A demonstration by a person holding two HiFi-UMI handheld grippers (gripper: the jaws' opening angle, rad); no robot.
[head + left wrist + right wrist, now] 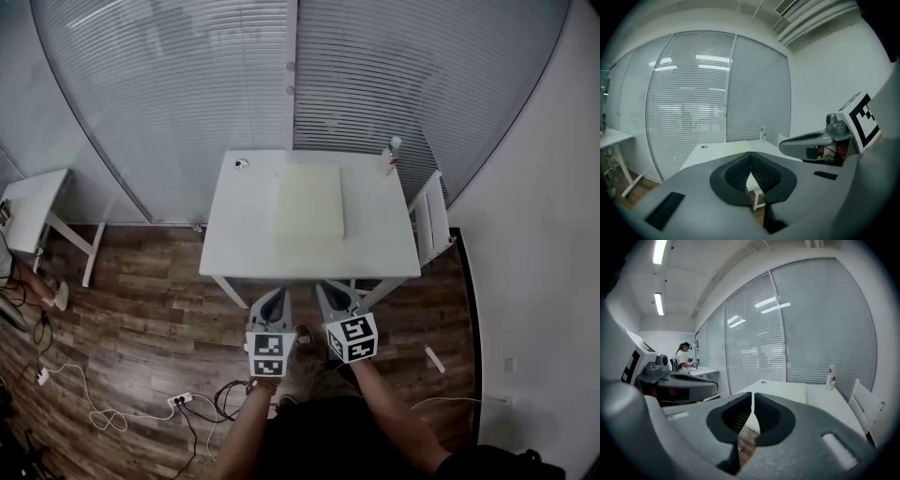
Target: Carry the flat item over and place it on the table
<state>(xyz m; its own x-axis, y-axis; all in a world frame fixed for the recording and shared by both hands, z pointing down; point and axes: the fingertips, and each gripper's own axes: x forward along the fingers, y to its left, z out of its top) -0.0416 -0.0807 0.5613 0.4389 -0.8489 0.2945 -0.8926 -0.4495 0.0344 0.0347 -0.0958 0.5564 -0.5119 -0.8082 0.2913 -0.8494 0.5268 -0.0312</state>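
Note:
The flat item [309,200], a pale cream rectangular board, lies in the middle of the white table [375,253]. It also shows beyond the jaws in the right gripper view as the flat item [787,391]. Both grippers hang side by side over the wood floor, just short of the table's near edge. My left gripper [274,295] [750,153] is shut with nothing in it. My right gripper [330,289] [753,394] is also shut and empty, its pads meeting at the tips. Neither touches the board.
A small bottle [392,155] stands at the table's far right corner, and a small round object [242,163] at its far left. A white chair [429,217] is beside the table on the right. A side table [33,202] and floor cables [178,400] are on the left. A person [683,357] stands far off.

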